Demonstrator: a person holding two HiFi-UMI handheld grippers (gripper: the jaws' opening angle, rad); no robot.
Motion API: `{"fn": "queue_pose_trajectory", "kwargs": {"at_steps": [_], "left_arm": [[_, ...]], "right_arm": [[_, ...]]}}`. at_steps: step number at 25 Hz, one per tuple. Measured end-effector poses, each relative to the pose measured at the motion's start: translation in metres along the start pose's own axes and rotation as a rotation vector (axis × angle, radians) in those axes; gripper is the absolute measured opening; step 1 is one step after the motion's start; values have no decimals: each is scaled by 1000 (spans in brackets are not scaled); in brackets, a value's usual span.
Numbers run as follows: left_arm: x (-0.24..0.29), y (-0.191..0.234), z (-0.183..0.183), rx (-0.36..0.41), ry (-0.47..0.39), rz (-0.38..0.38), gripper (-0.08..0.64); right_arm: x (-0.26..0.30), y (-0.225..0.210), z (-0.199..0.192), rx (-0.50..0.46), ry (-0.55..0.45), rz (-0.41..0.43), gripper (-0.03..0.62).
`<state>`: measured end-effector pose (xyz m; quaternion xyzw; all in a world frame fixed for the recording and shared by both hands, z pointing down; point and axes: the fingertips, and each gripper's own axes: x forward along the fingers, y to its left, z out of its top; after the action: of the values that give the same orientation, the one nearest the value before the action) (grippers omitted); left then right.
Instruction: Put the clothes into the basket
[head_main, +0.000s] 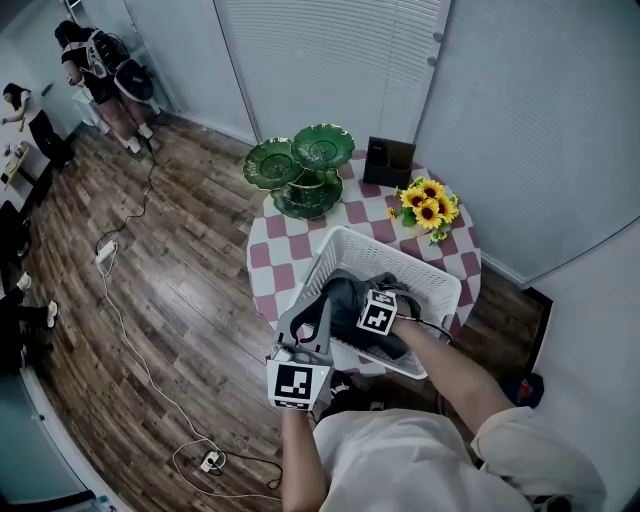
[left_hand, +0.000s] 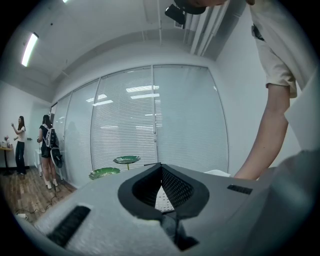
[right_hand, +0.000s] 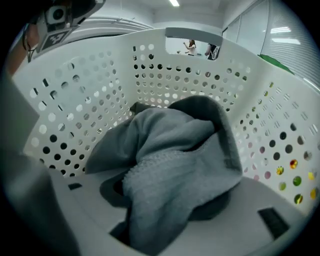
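Right gripper (right_hand: 170, 200) pinches a grey cloth (right_hand: 175, 145) and points down into the white basket (right_hand: 95, 85). The cloth is soft and fuzzy like a towel. It is all bunched up, and a smoother, darker edge folds over its top. It is inside the basket, near the wall full of little round holes. The basket sits on a round table (head_main: 352, 212) with red and white squares. Left gripper (left_hand: 161, 169) has its jaws pressed together with nothing in them, and it is held level by the basket's near edge.
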<state>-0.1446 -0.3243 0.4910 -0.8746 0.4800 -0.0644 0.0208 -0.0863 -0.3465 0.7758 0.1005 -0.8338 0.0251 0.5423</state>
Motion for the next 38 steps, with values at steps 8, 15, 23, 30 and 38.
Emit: {"fn": "queue_pose_trajectory", "kwargs": {"at_steps": [8, 15, 23, 30, 38], "left_arm": [[8, 6, 6, 5, -16, -10, 14], [9, -1, 3, -2, -15, -41, 14], [4, -9, 5, -14, -18, -50, 14], [-8, -24, 6, -23, -17, -58, 14], [-3, -37, 5, -56, -6, -38, 14]], "right_arm": [[4, 0, -2, 38, -3, 14, 267], [1, 3, -6, 70, -36, -9, 268], [-14, 1, 1, 149, -66, 13, 510], [-43, 3, 12, 90, -69, -35, 515], [-78, 9, 22, 68, -89, -68, 515]]}}
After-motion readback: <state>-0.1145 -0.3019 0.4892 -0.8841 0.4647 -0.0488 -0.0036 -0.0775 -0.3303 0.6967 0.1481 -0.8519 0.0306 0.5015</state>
